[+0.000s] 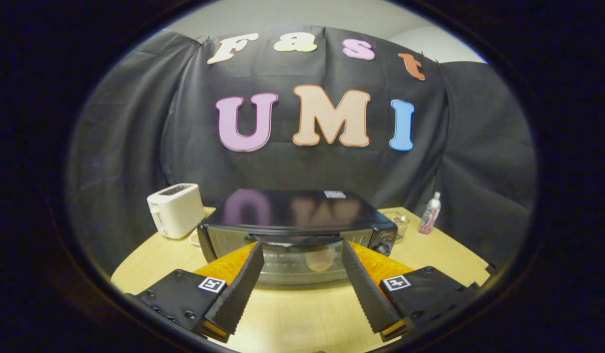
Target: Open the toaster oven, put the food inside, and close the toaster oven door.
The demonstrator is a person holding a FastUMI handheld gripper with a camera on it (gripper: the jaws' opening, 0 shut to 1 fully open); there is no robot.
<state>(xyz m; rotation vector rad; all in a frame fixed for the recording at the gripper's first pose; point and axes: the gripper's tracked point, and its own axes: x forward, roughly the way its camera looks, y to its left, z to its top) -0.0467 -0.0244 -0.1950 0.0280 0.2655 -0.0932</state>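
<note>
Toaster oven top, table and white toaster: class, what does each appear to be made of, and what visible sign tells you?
Black toaster oven's top: glossy, probably coated metal or glass; it mirrors the wall behind.
Pale yellow round table: matte wood or wood-look laminate, with faint grain.
White two-slot toaster: likely smooth plastic, softly shiny, with rounded edges.
The open gripper frames the oven door.

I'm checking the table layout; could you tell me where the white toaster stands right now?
In the gripper view, the white toaster stands on the table beside the toaster oven, beyond the open gripper.
</note>
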